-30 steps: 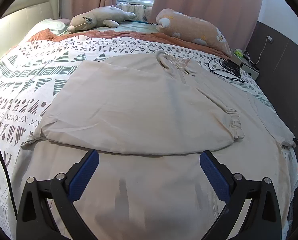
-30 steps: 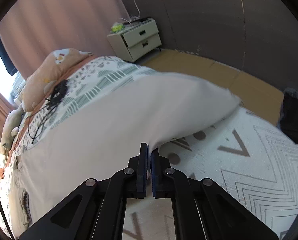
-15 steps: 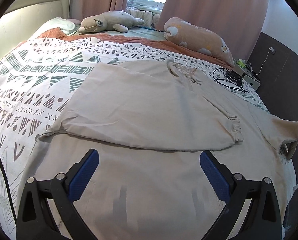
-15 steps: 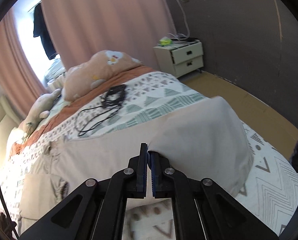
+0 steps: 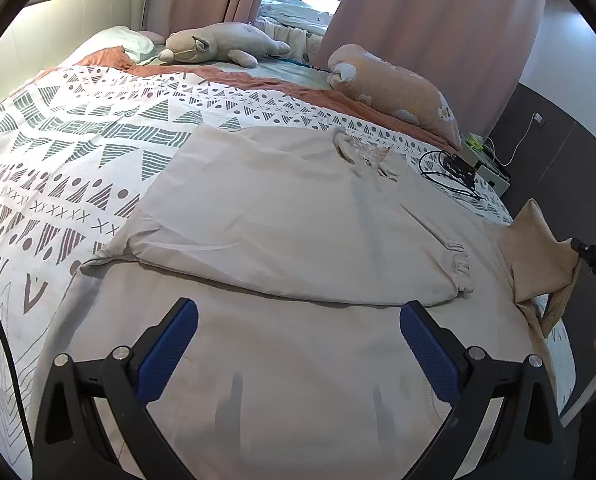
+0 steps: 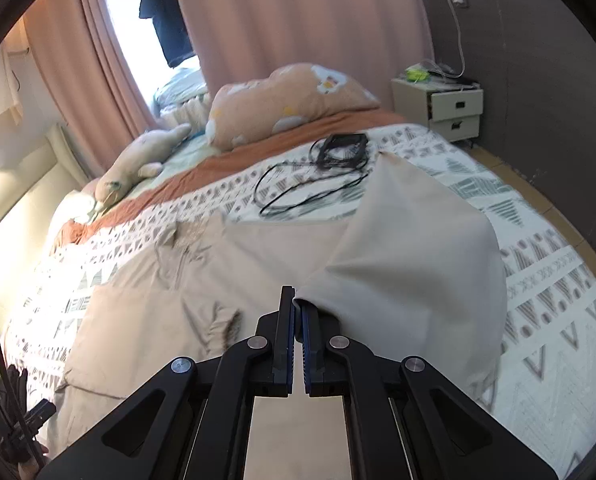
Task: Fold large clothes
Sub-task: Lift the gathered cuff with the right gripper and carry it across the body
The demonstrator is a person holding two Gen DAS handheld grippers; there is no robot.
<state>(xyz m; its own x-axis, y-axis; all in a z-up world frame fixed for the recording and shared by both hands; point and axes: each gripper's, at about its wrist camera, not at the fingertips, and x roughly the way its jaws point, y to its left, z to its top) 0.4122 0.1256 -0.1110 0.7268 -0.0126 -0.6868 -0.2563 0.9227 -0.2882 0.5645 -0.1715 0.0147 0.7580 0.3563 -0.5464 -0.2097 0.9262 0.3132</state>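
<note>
A large beige garment [image 5: 298,232] lies spread on the bed, its left side folded over the middle; a gathered sleeve cuff [image 5: 460,268] lies on top. My left gripper [image 5: 298,328] is open and empty, hovering above the garment's near part. My right gripper [image 6: 297,312] is shut on the garment's right side [image 6: 414,256] and holds it lifted off the bed as a raised flap. That flap and the right gripper's tip [image 5: 590,256] show at the right edge of the left wrist view.
The bed has a patterned duvet [image 5: 70,168]. A plush toy [image 5: 218,44] and an orange pillow [image 5: 394,92] lie at the headboard end. A black cable bundle [image 6: 330,164] lies beside the garment. A nightstand [image 6: 446,108] stands past the bed's right side.
My right gripper has lifted the garment's right side up off the bed and swung toward the middle. My left gripper has risen a little and stays open.
</note>
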